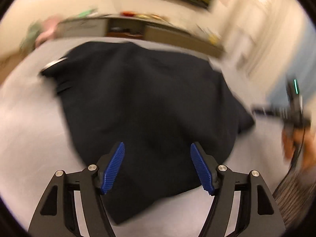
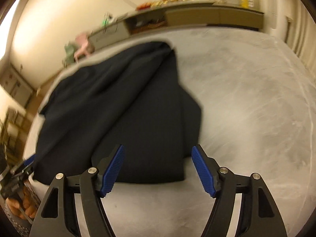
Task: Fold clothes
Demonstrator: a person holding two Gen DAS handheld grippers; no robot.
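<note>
Both grippers, left (image 1: pixel 157 148) & right (image 2: pixel 157 151), jaws spread over dark garment (image 2: pixel 126 106), not touching.

The dark navy cloth garment (image 2: pixel 126 106) looks matt and soft, with a faint fine rib at the centre of the right wrist view. It lies on a pale grey counter (image 2: pixel 246 102) whose smooth surface shows dull, cloudy streaks. Each tool, left tool (image 1: pixel 157 165) and right tool (image 2: pixel 157 168), has matt black plastic arms, blue ribbed rubbery pads (image 1: pixel 114 167) and small shiny metal pivot pins (image 2: pixel 92 170).
</note>
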